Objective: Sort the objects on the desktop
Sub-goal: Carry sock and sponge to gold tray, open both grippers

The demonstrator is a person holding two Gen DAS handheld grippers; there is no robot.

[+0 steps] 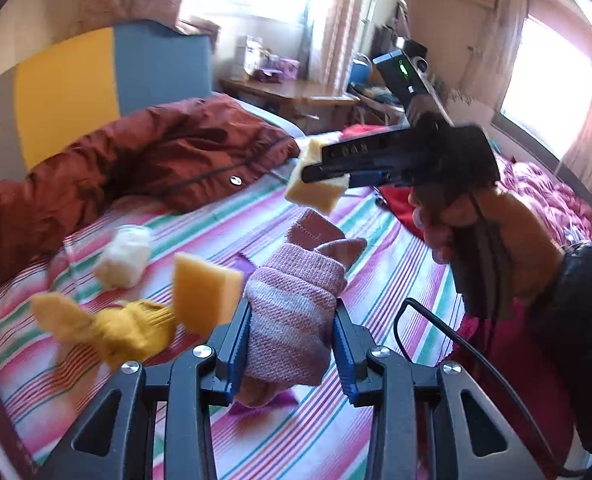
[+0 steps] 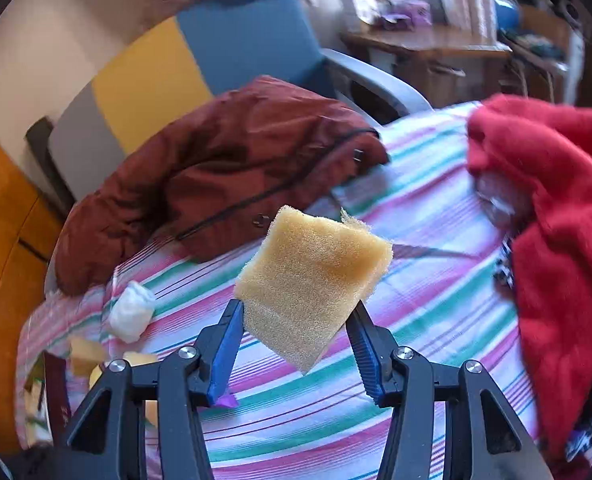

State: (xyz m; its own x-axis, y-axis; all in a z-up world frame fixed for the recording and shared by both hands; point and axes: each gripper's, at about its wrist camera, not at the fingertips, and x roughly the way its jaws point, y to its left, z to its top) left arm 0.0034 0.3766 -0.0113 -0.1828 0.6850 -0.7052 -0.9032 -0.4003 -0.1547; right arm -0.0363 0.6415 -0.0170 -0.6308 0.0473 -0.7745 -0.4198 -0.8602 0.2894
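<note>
The rolled pink and lilac knitted sock (image 1: 292, 312) sits clamped between the blue-padded fingers of the left gripper (image 1: 294, 344), held up above the striped pink, green and white bedsheet (image 1: 375, 280). Its folded cuff points away from the camera, and part of it bulges below the pads.

The pale yellow square foam sponge (image 2: 311, 284) is pinched at its near edge by the right gripper (image 2: 296, 344), tilted and raised over the sheet. In the left wrist view the same sponge (image 1: 315, 184) shows at the tip of the right gripper (image 1: 319, 168), further off and to the right of the sock, with the person's right hand (image 1: 491, 240) wrapped around the black handle.

To the left of the sock, a second yellow foam sponge (image 1: 204, 296) appears just beside the left finger; whether it rests on the sheet cannot be told. Left of it lies a bundled mustard-yellow sock (image 1: 112, 332), and beyond that a crumpled white wad of cloth or tissue (image 1: 124, 256), also seen at the left in the right wrist view (image 2: 132, 312).

Further back, a rust-brown padded jacket (image 1: 144, 160) is heaped across the far left of the bed. A red fleece garment (image 2: 555, 240) is piled on the right side. Behind the jacket stands a yellow and blue panelled headboard (image 1: 108, 80), and a wooden desk (image 1: 292, 96) stands far off by the window.
</note>
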